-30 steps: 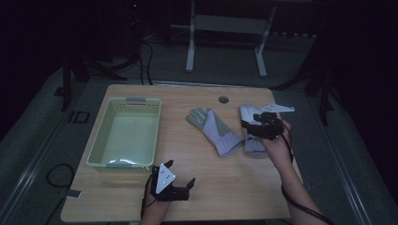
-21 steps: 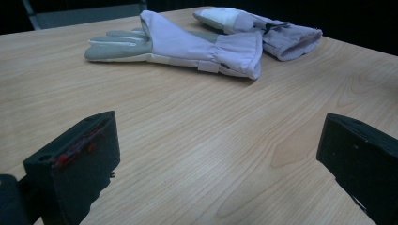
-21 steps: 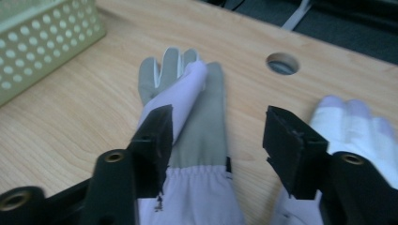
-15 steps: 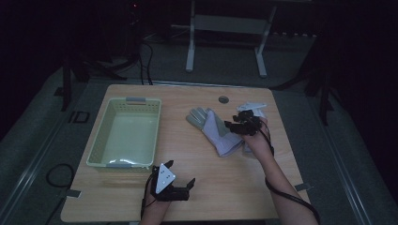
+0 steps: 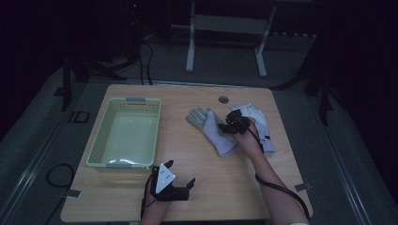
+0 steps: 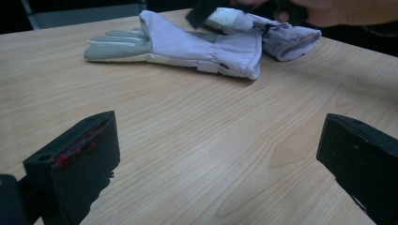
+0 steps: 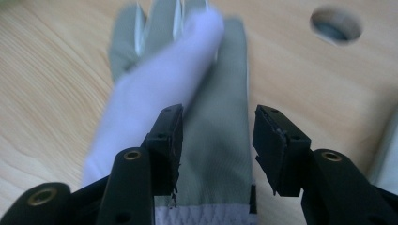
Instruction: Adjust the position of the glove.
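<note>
Glove (image 7: 211,122) between the right tongs (image 7: 218,145); no readable label.

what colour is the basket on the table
The basket is a pale green, with a perforated wall; it shows best in the high view.

Gloves (image 5: 213,129) right of basket (image 5: 123,164)

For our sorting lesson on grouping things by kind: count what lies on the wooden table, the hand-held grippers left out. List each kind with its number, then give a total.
Gloves: 2, the near glove and the far glove
Baskets: 1, the pale green basket
Total: 3
</note>
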A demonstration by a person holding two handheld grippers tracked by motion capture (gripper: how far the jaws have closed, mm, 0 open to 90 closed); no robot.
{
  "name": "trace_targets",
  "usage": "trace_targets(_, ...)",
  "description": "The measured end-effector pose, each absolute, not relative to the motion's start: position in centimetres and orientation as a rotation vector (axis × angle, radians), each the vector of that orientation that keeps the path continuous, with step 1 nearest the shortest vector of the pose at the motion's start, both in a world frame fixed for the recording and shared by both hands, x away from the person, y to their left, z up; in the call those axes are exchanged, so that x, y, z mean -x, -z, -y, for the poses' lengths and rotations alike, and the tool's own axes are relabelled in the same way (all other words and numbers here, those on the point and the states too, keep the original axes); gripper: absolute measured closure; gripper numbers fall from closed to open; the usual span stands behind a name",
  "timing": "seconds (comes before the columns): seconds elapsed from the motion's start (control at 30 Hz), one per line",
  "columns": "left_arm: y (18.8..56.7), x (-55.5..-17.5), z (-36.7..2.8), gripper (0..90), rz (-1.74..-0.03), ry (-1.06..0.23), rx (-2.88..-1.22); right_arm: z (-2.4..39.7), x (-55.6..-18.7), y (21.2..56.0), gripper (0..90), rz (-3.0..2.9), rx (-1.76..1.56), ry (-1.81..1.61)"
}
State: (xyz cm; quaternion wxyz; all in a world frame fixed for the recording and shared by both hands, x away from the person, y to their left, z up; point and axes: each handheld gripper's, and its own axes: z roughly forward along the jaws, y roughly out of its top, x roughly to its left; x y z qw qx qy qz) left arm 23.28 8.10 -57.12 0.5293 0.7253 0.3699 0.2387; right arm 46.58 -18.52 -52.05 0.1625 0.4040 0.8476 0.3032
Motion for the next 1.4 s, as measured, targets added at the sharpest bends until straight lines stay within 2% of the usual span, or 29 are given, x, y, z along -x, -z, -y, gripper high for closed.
trace_targets(0.13, 57.1, -23.3, -8.1, 0.1, -0.884, -0.569, -1.732, 18.2, -46.5, 54.1, 51.5, -2.449, -1.155, -0.825)
trace_targets(0.43, 57.1, -23.3, -8.1, 0.1, -0.883, -0.568, -1.733, 17.8, -46.9, 54.0, 52.2, -2.501, -1.091, -0.767)
trace_targets(0.53, 57.1, -23.3, -8.1, 0.1, -0.885, -0.567, -1.732, 18.0, -47.1, 53.9, 60.9, -2.512, -1.114, -0.783)
trace_targets(0.63, 57.1, -23.3, -8.1, 0.1, -0.886, -0.566, -1.731, 17.7, -47.1, 53.7, 76.3, -2.516, -1.136, -0.767)
trace_targets(0.7, 57.1, -23.3, -8.1, 0.1, -0.887, -0.566, -1.731, 17.4, -46.8, 53.6, 82.6, -2.496, -1.163, -0.765)
trace_targets(0.77, 57.1, -23.3, -8.1, 0.1, -0.89, -0.561, -1.731, 17.2, -46.6, 53.2, 85.3, -2.457, -1.235, -0.806)
trace_targets(1.13, 57.1, -23.3, -8.1, 0.1, -0.888, -0.567, -1.729, 17.0, -43.9, 49.7, 86.5, -2.192, -1.448, -1.051)
trace_targets(1.2, 57.1, -23.3, -8.1, 0.1, -0.883, -0.571, -1.733, 17.0, -42.1, 48.3, 86.5, -2.076, -1.496, -1.129)
trace_targets(1.4, 57.1, -23.3, -8.1, 0.1, -0.885, -0.568, -1.729, 17.3, -39.6, 48.0, 86.5, -1.933, -1.516, -1.185)
